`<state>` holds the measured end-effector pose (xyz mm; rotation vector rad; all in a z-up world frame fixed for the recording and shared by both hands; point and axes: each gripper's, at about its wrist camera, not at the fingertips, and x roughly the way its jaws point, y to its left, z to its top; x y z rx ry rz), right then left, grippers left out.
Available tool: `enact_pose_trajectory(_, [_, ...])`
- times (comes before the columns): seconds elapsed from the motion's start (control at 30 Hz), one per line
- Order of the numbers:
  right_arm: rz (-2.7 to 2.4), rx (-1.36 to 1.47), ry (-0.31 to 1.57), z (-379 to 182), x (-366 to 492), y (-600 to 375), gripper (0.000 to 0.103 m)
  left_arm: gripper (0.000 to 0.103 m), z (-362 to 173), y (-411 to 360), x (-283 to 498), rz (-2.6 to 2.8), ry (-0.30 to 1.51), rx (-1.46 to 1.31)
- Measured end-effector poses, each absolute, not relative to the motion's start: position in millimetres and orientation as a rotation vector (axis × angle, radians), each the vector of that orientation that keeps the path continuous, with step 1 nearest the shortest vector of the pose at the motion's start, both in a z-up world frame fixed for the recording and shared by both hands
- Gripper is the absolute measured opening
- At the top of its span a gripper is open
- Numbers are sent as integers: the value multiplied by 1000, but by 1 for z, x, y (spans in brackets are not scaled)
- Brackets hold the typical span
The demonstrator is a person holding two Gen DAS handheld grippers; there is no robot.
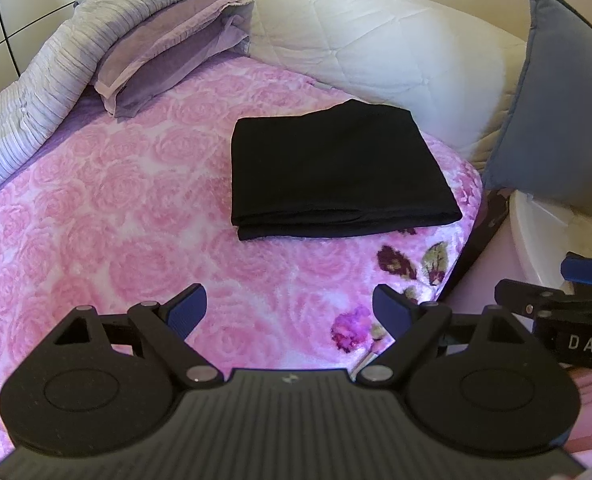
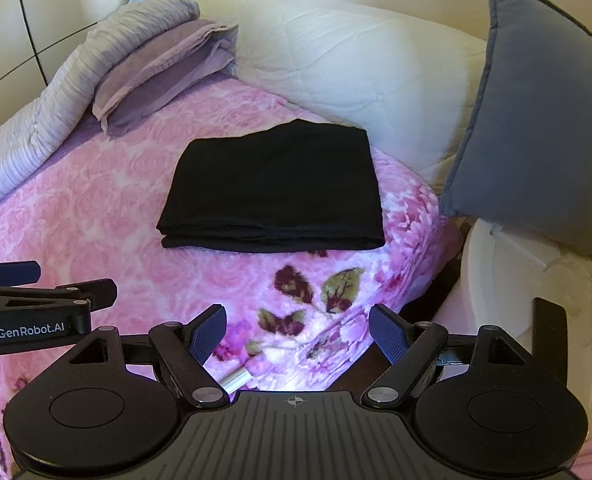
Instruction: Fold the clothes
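A black garment (image 1: 335, 172) lies folded into a flat rectangle on the pink rose-patterned blanket (image 1: 116, 220); it also shows in the right wrist view (image 2: 276, 192). My left gripper (image 1: 290, 308) is open and empty, held above the blanket in front of the garment. My right gripper (image 2: 297, 332) is open and empty, also short of the garment. The right gripper shows at the right edge of the left wrist view (image 1: 555, 304). The left gripper shows at the left edge of the right wrist view (image 2: 36, 296).
A white quilted pillow (image 1: 375, 40) lies behind the garment. A blue cushion (image 1: 559, 100) stands at the right over a white object (image 2: 507, 280). Folded purple bedding (image 1: 164, 52) and a grey striped quilt (image 1: 56, 76) lie at the left. The bed's edge drops off at the right.
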<state>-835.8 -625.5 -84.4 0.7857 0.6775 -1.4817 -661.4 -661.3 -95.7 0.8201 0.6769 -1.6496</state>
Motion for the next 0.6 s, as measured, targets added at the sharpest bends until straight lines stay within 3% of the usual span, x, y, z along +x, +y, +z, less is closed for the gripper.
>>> enact_pose_trajectory(0.6, [-1415, 788, 702, -98, -849, -652, 81, 88, -104, -682, -675, -1606, 707, 810])
